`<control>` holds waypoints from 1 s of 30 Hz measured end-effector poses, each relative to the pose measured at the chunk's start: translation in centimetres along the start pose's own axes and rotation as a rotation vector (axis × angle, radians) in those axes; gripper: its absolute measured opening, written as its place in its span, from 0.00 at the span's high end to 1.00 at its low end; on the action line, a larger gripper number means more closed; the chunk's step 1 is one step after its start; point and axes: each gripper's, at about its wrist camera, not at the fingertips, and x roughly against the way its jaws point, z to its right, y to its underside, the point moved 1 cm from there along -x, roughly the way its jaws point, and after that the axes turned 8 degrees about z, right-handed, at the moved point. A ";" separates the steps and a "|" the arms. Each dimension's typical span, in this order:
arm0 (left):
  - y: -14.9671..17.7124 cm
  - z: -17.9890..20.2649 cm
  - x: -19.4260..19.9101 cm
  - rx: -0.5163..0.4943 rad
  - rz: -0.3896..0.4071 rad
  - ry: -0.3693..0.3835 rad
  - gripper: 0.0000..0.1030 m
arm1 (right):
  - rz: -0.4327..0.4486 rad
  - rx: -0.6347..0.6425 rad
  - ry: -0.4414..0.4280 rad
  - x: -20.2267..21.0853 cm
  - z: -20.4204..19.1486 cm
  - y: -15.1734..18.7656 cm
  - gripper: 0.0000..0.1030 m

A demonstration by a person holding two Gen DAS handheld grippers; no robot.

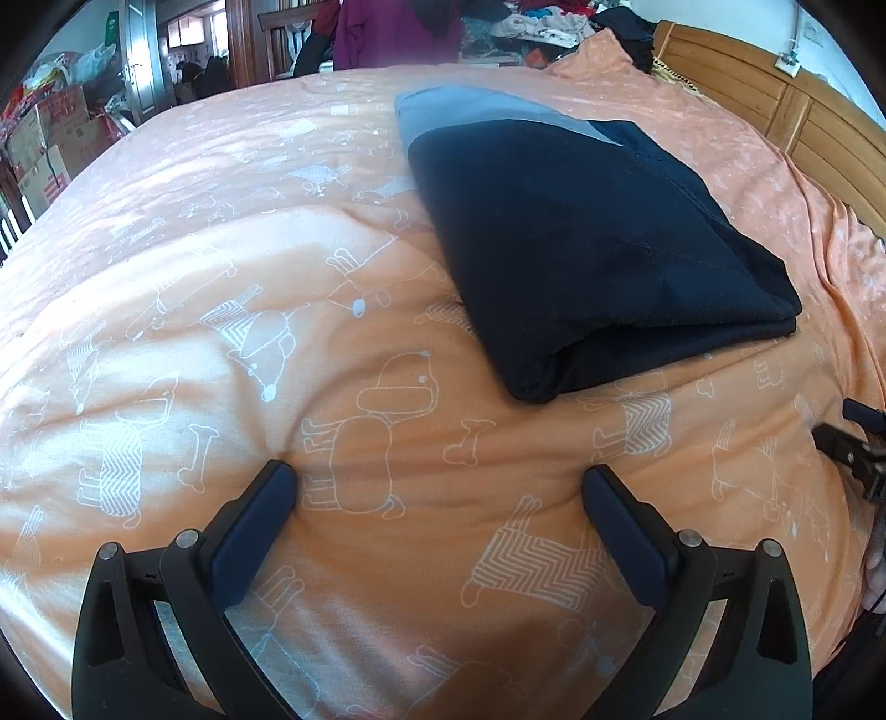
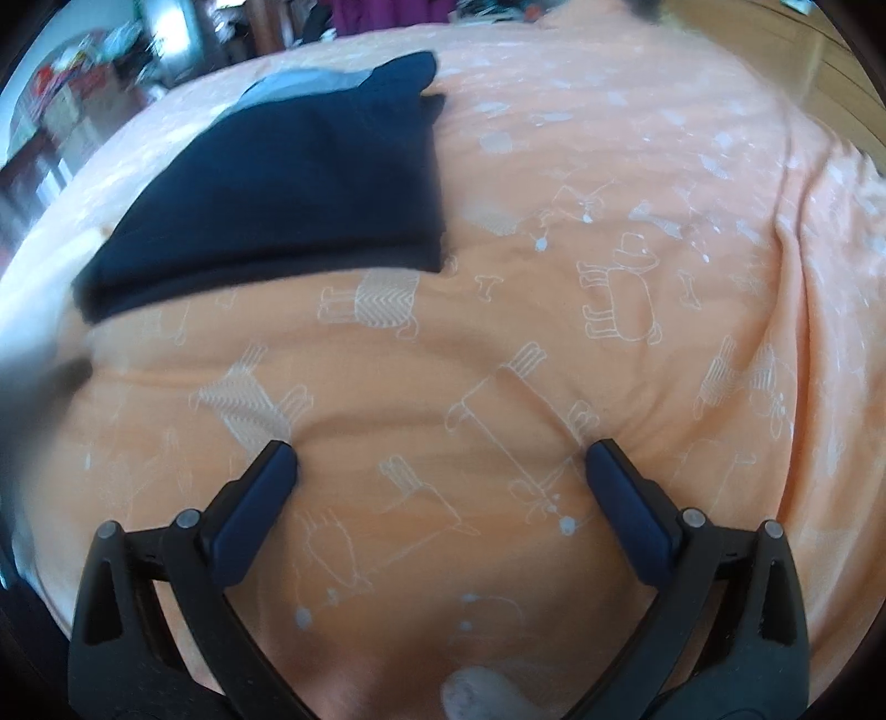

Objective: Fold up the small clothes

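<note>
A dark navy garment (image 1: 581, 243) with a grey band at its far end lies folded into a flat rectangle on the orange bed cover (image 1: 221, 310). My left gripper (image 1: 440, 482) is open just above the cover, short of the garment's near left corner, holding nothing. In the right wrist view the same folded garment (image 2: 288, 183) lies up and to the left. My right gripper (image 2: 443, 462) hangs open over bare cover, well apart from it. The right gripper's tip (image 1: 853, 443) shows at the right edge of the left wrist view.
The orange cover (image 2: 609, 249) with white dog drawings spans the bed. A wooden headboard (image 1: 803, 111) runs along the far right. Piled clothes (image 1: 542, 22) and a purple garment (image 1: 387, 27) sit beyond the bed; boxes and bags (image 1: 50, 138) stand far left.
</note>
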 end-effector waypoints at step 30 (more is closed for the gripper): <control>0.0 0.3 -0.3 0.023 0.023 -0.028 0.00 | -0.003 0.056 -0.129 -1.4 2.1 -0.4 0.00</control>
